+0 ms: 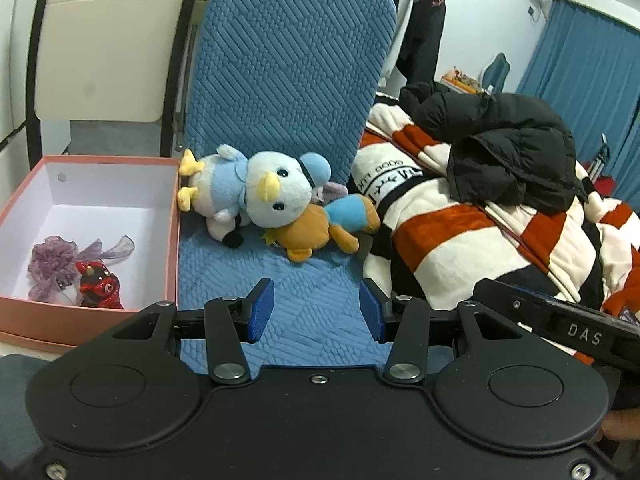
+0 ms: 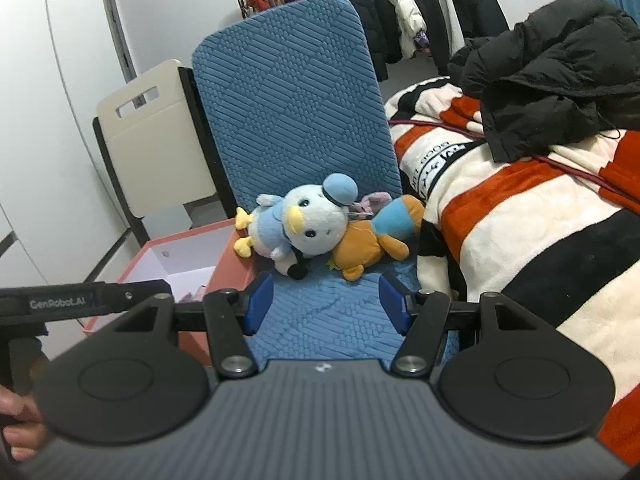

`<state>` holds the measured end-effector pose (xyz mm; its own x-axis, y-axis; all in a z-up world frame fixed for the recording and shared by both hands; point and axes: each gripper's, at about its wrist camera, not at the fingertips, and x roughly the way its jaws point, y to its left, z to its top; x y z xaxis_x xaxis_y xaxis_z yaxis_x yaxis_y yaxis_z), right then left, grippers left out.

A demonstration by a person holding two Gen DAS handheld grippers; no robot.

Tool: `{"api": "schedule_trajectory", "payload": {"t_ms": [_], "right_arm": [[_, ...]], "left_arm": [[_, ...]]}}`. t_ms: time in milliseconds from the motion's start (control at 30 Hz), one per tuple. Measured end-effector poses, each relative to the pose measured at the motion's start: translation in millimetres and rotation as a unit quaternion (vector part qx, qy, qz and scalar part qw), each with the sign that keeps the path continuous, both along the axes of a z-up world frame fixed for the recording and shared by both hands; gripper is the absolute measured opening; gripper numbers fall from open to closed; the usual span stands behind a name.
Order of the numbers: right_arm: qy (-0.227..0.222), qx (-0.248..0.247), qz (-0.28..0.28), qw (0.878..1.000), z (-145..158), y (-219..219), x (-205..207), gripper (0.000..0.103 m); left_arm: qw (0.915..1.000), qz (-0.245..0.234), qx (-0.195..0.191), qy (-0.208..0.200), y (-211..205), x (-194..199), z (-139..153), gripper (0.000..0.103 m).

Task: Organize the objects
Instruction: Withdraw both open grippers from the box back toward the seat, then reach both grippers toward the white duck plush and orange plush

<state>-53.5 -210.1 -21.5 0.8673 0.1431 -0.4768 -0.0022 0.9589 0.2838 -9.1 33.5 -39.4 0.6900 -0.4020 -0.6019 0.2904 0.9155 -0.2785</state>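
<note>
**Plush pile on blue chair, both grippers empty**

We see the toys heaped at the back of the blue chair (image 1: pixel 288 64) seat, against the backrest. The pale-blue bird plush (image 1: pixel 256 192) lies on its side, yellow feet pointing toward the box, head resting on the orange plush (image 1: pixel 316 232). A black-and-white plush (image 1: pixel 226 232) pokes out from under the bird; we can't tell what it is. Something lilac (image 1: pixel 334 190) sits behind them, mostly hidden.

The pink box (image 1: pixel 172 240) stands touching the chair's left edge, lid off, white inside. It holds a purple ribbon bow (image 1: pixel 54 260) and a small red figure (image 1: pixel 98 284), side by side in the near corner.

The left gripper (image 1: pixel 316 310) hovers over the front of the seat, blue pads spread, nothing between them. The right gripper (image 2: pixel 326 308) is the same: jaws apart, empty, short of the toys.

Right of the chair we see a striped red, white and black blanket (image 1: pixel 460 232) with a black puffer jacket (image 1: pixel 508 148) on top. A beige chair (image 2: pixel 160 152) stands behind the box, and a clothes rack (image 2: pixel 380 4) is at the back.
</note>
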Motion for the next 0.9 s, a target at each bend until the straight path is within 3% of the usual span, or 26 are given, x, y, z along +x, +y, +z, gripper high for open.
{"api": "schedule_trajectory", "payload": {"t_ms": [267,600,733,800,867,900], "right_arm": [[0.005,0.014,0.002,1.0,-8,2,10,0.062],[-0.005,-0.002,0.001,1.0,-27,11,32,0.062],[-0.009,0.001,-0.008,1.0,-39,7,44,0.062],[-0.015,0.004,-0.013,1.0,-46,5,52,0.071],[-0.019,0.005,-0.02,1.0,-52,3,59,0.088],[-0.02,0.006,-0.023,1.0,-55,2,64,0.087]], "left_arm": [[1.0,-0.003,-0.003,-0.007,6,10,-4,0.044],[0.9993,0.0,0.032,-0.019,16,26,-11,0.047],[0.9986,-0.004,0.049,-0.019,15,35,-18,0.058],[0.9981,-0.006,0.057,-0.021,13,40,-21,0.065],[0.9974,-0.006,0.068,-0.024,12,47,-25,0.088],[0.9971,-0.005,0.071,-0.027,11,50,-26,0.091]]}}
